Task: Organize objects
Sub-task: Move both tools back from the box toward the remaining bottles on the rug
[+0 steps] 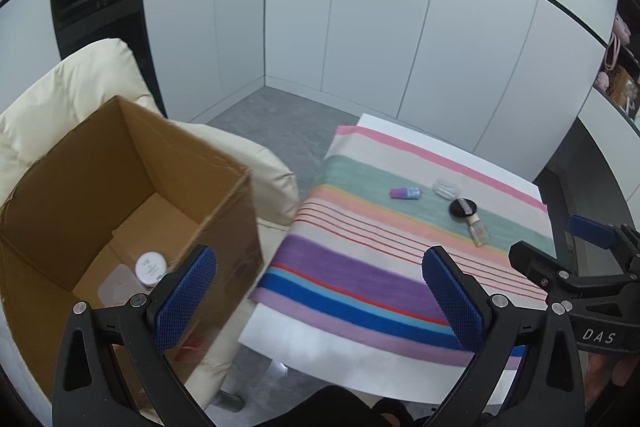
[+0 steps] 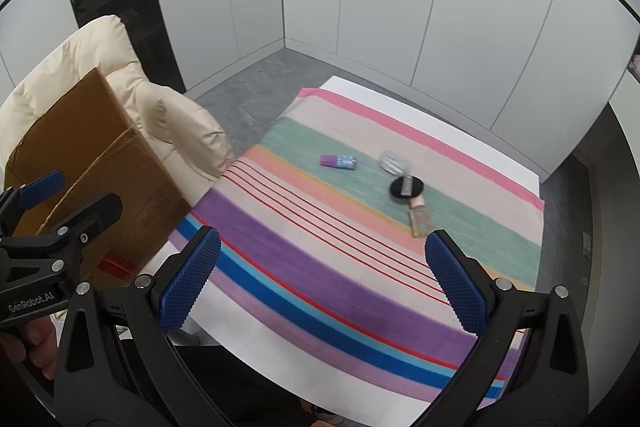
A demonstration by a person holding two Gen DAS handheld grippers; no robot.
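A striped cloth (image 1: 360,279) (image 2: 320,259) covers the table. On its green stripe lie a small purple and blue bottle (image 1: 405,192) (image 2: 338,160), a clear plastic case (image 1: 446,187) (image 2: 395,161), a black round puff (image 1: 463,207) (image 2: 406,187) and a glass nail polish bottle (image 1: 478,230) (image 2: 419,218). An open cardboard box (image 1: 52,187) (image 2: 100,163) stands on a cream chair, with a white round jar (image 1: 151,267) inside. My left gripper (image 1: 320,301) is open and empty, between box and table. My right gripper (image 2: 322,281) is open and empty above the cloth's near edge.
The cream padded chair (image 1: 72,79) (image 2: 160,107) stands left of the table. White wall panels (image 1: 360,27) close the back. A grey floor (image 1: 272,123) lies between chair and table. A shelf with pink items (image 1: 618,67) is at the far right.
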